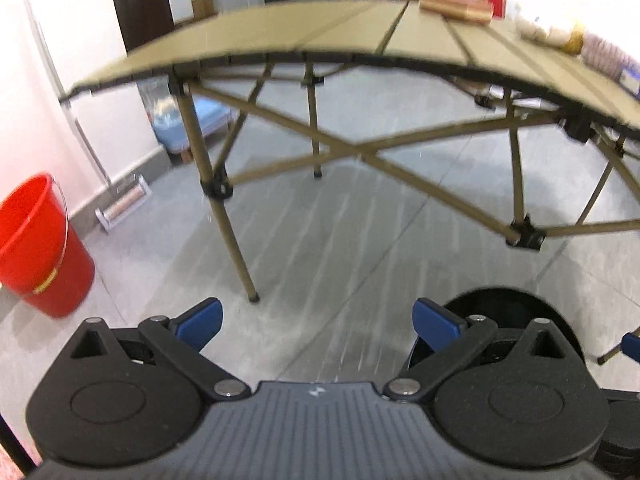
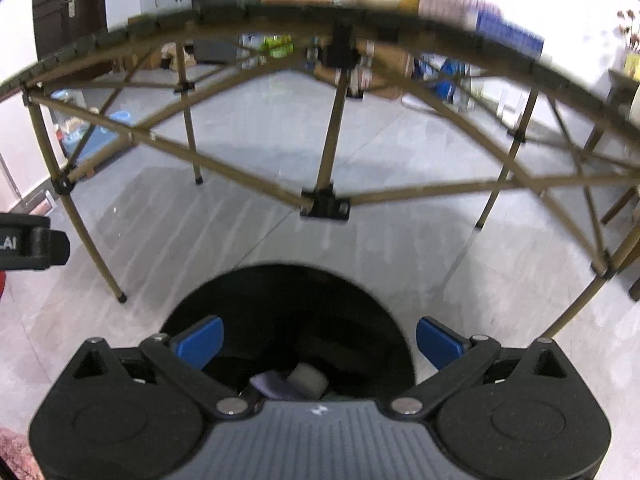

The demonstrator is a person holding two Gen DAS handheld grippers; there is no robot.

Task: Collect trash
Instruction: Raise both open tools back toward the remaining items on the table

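Note:
A black round bin [image 2: 288, 320] stands on the floor right under my right gripper [image 2: 320, 340], which is open and empty above its mouth. Crumpled grey and purple trash [image 2: 292, 382] lies inside the bin. In the left wrist view the same bin [image 1: 516, 308] shows behind the right finger of my left gripper [image 1: 318, 322], also open with nothing between its blue pads. More items sit blurred on the folding table [image 1: 340, 32]: a tan box [image 1: 454, 6] and pale wrapped things [image 1: 548, 32] at the far right.
The olive folding table's crossed legs [image 2: 324, 196] stand just ahead of both grippers. A red bucket [image 1: 36, 248] sits by the left wall. Grey tiled floor [image 1: 320, 240] lies open under the table. The other gripper's black body [image 2: 28, 242] shows at the left edge.

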